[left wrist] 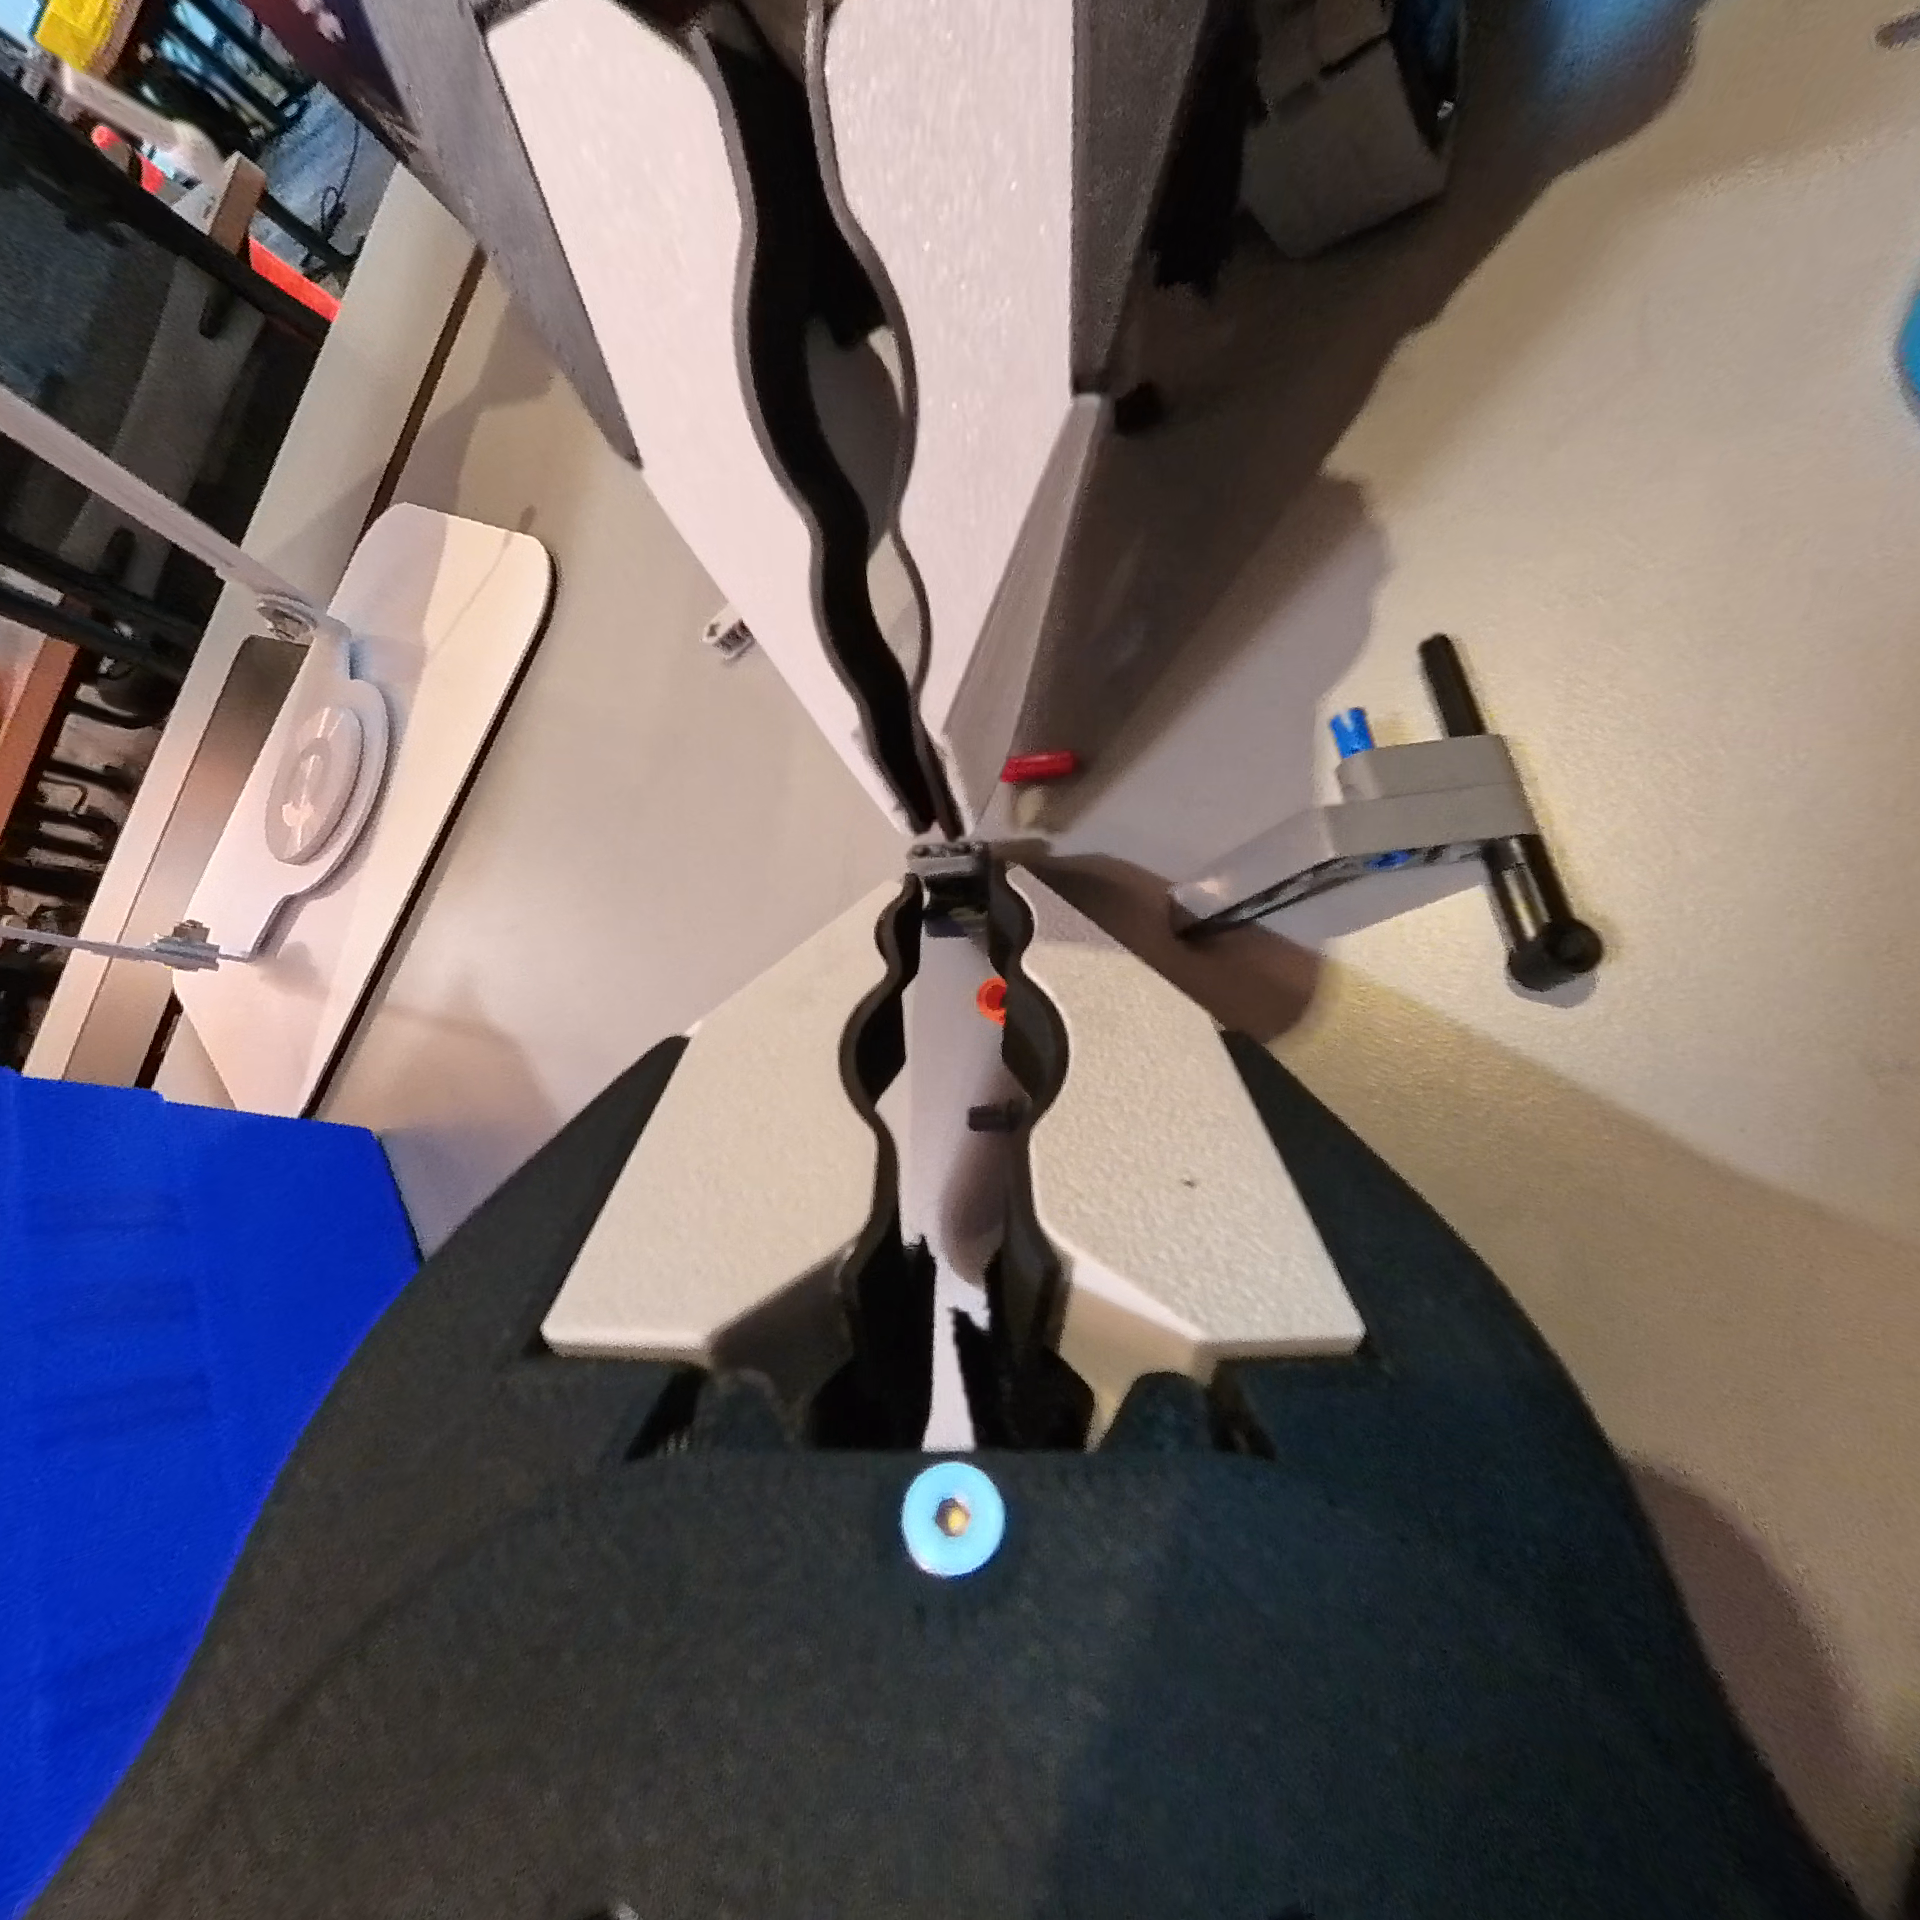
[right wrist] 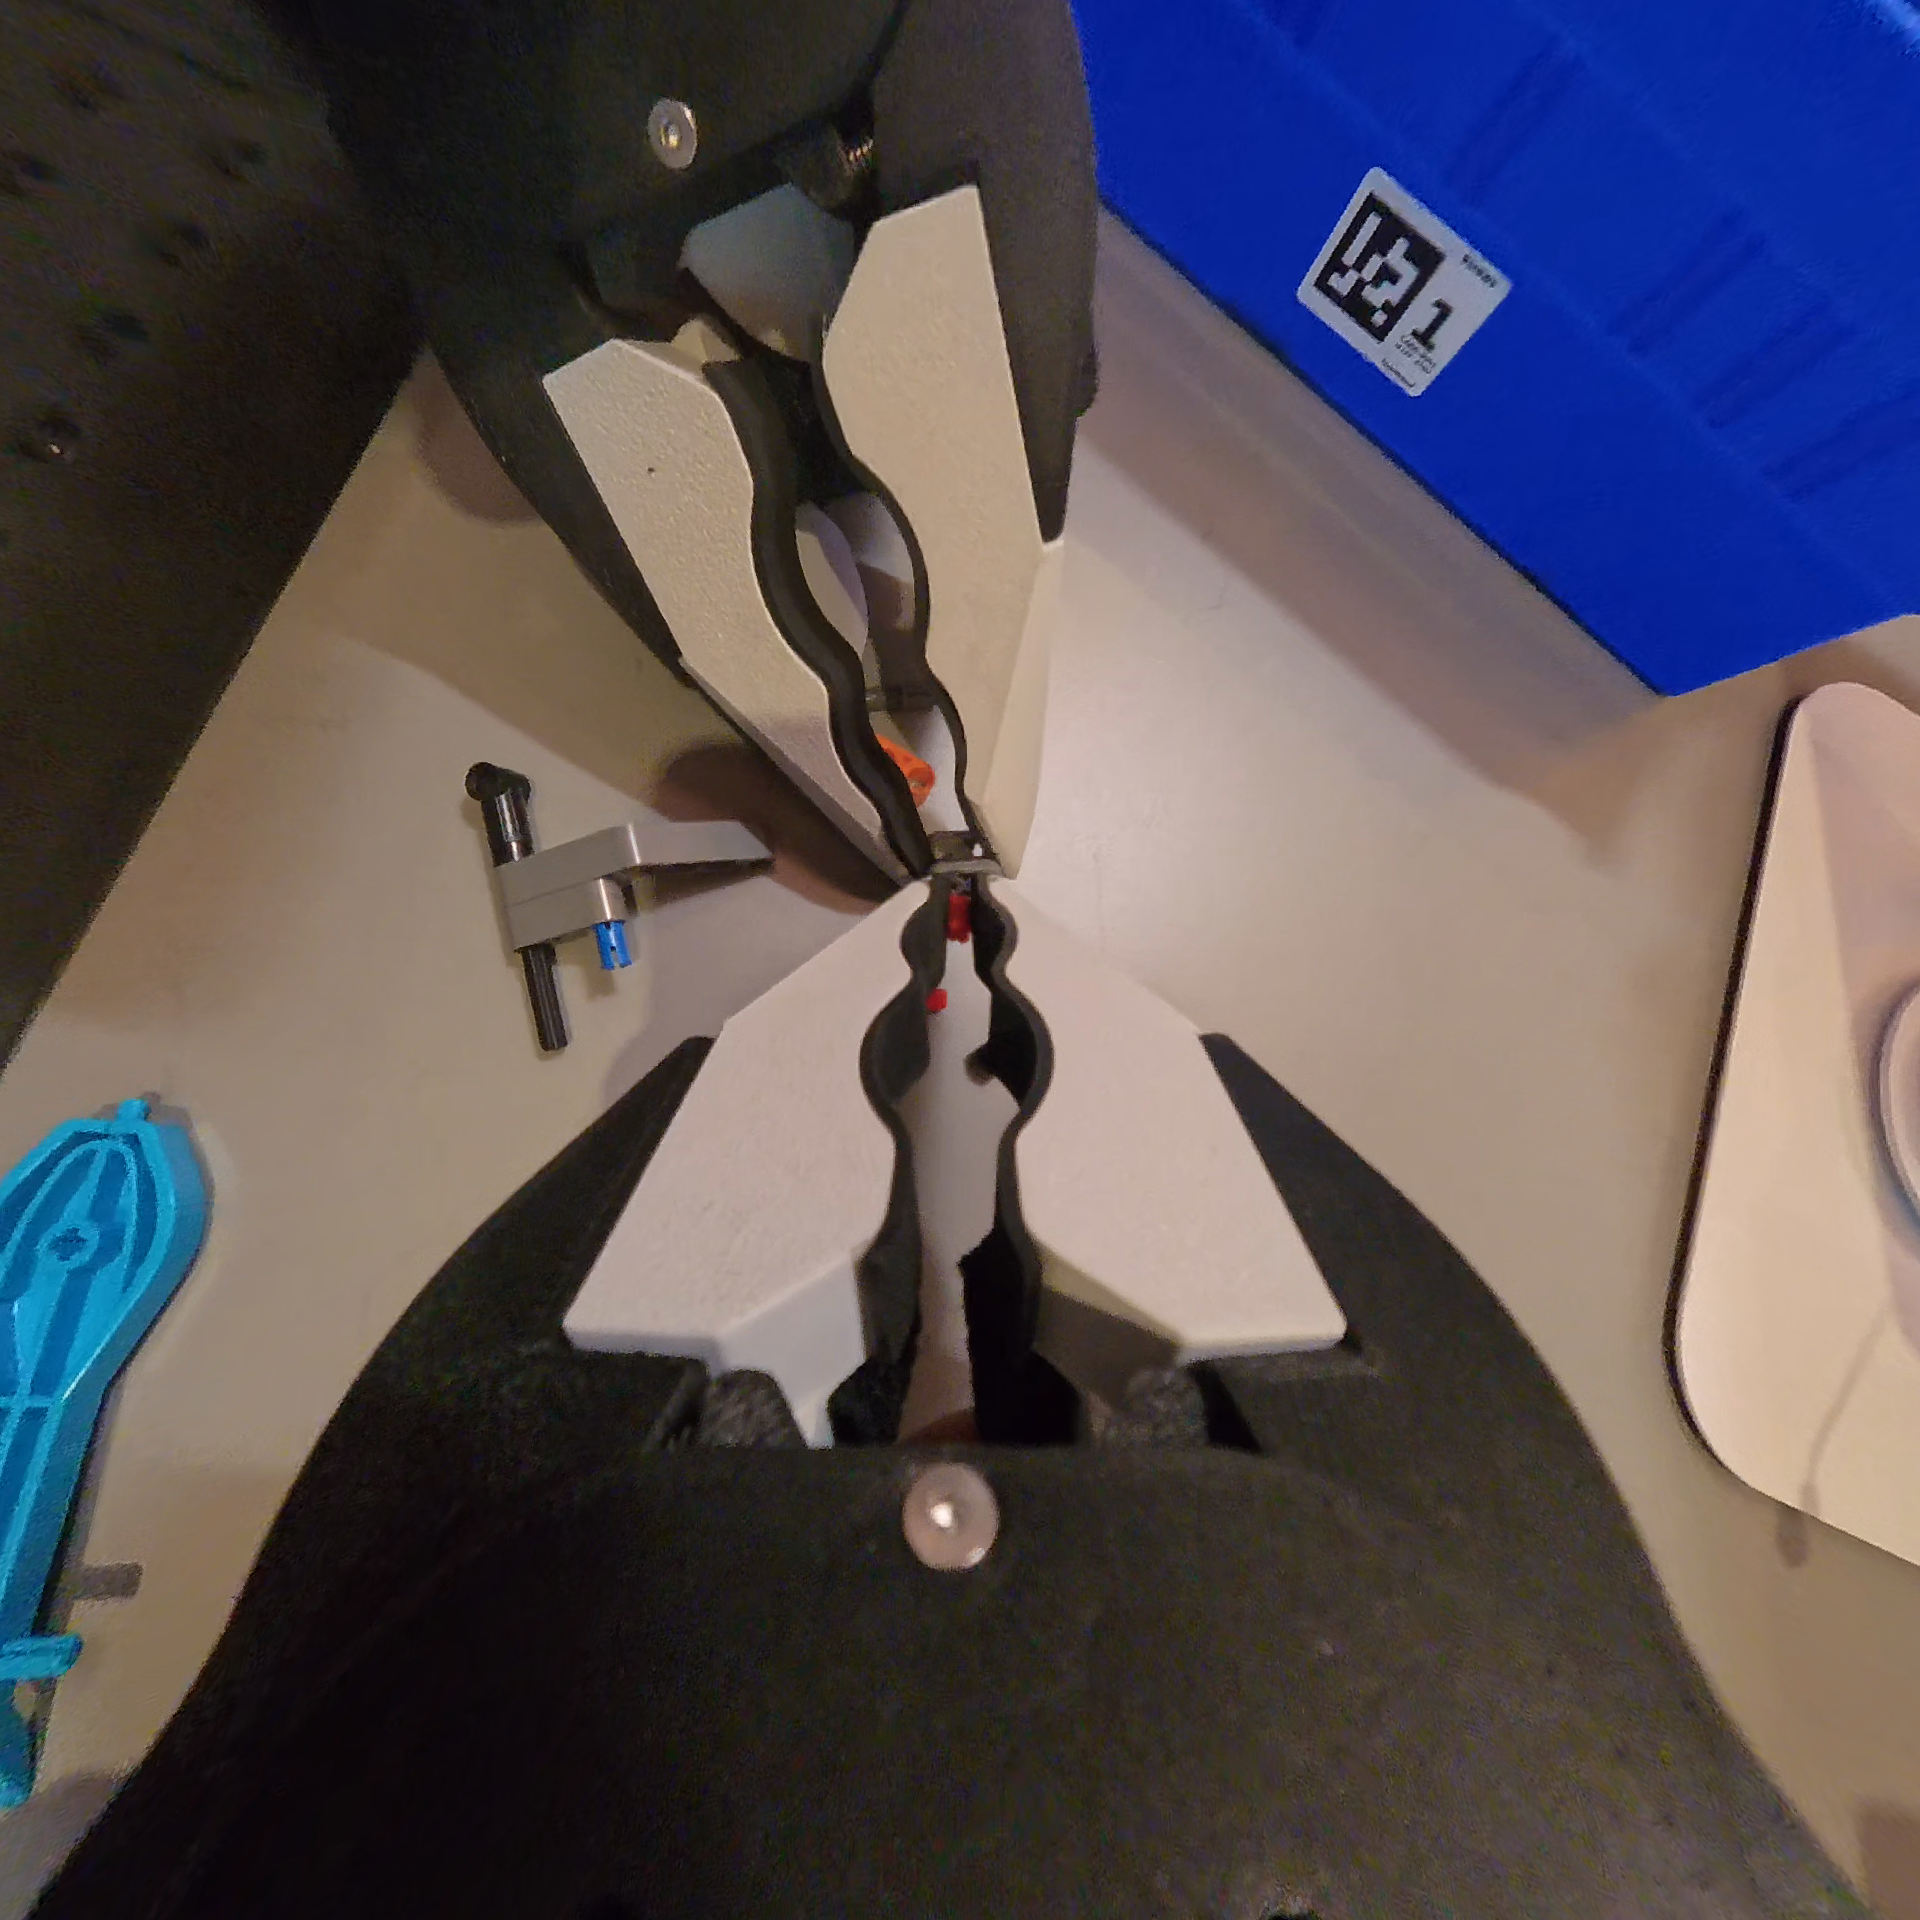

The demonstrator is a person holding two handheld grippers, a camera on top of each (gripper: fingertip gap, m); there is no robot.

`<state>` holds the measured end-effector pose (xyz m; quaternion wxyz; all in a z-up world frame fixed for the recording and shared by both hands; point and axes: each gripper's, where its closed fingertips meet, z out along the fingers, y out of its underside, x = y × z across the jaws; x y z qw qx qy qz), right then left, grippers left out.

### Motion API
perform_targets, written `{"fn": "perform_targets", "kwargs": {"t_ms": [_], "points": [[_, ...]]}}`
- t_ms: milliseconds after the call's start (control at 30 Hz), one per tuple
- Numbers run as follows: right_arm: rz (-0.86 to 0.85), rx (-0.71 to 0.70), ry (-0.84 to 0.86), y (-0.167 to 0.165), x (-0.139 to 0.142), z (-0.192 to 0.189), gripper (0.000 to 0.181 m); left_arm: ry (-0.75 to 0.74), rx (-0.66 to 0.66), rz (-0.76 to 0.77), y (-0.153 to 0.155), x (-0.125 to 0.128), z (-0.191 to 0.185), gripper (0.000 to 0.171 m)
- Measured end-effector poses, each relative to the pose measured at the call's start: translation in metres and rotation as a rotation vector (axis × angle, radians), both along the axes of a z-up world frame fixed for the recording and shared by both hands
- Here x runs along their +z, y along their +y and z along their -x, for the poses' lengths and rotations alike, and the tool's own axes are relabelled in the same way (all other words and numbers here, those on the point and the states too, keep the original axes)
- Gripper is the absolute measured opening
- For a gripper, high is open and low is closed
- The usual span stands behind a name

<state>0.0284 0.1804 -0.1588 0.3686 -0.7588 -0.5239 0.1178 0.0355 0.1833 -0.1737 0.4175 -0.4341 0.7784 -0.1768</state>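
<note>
My two grippers meet tip to tip over a beige table. A small dark grey piece (left wrist: 945,858) sits pinched where the tips meet; it also shows in the right wrist view (right wrist: 962,847). My left gripper (left wrist: 948,889) is shut on it from below in its own view. My right gripper (right wrist: 956,883) is shut against the same piece from the other side. The right gripper (left wrist: 938,826) comes in from the top of the left wrist view, the left gripper (right wrist: 948,844) from the top of the right wrist view. A small red part (right wrist: 956,914) and an orange part (left wrist: 994,997) show through the finger gaps.
A grey beam assembly (left wrist: 1403,821) with a black axle and a blue pin lies on the table beside the tips; it also shows in the right wrist view (right wrist: 582,868). There is also a blue bin (right wrist: 1558,312), a white board (right wrist: 1818,1143), and a light blue plastic part (right wrist: 83,1299). Only a small space, under 4 cm, lies between the two pairs of fingers.
</note>
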Motion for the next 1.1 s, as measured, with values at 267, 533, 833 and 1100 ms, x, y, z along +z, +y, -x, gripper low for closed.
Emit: {"fn": "perform_targets", "kwargs": {"t_ms": [267,533,833,1100], "points": [[0.074,-0.068,0.210,0.004,0.029,0.001,0.000,-0.042,0.023,-0.026,0.004,0.009,-0.002,0.024],[0.209,-0.163,0.545,0.012,0.070,-0.002,0.001,-0.306,0.062,-0.066,0.002,0.072,-0.007,0.017],[0.390,-0.228,0.827,0.016,0.090,-0.003,0.001,-0.379,0.131,-0.039,0.009,0.093,-0.011,0.010],[0.430,-0.280,0.919,0.023,0.094,-0.002,0.001,-0.390,0.162,-0.039,0.016,0.097,-0.009,0.000]]}}
